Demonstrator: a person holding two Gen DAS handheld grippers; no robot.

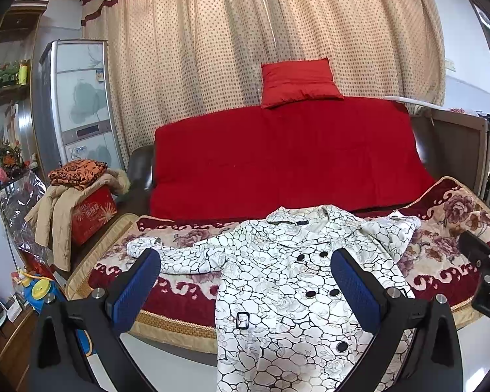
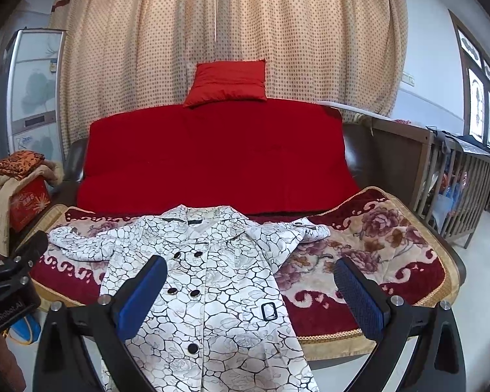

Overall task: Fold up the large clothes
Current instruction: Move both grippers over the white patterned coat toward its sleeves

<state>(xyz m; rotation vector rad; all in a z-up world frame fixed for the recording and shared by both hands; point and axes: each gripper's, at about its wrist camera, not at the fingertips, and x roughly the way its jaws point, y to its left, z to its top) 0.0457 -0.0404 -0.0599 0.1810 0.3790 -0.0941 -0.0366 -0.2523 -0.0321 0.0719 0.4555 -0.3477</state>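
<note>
While both grippers hang wide open | coat (image 1: 287, 281) soft, floppy | pinch sleeve (image 1: 166, 251) left of collar (image 1: 297, 220)

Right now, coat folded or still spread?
Spread. The white coat lies flat, front up, on the floral blanket, both sleeves out sideways, hem hanging over the front edge. No fold made.

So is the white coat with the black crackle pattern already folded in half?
No, the white coat with the black crackle pattern lies spread open on the floral blanket, both sleeves stretched out to the sides.
</note>
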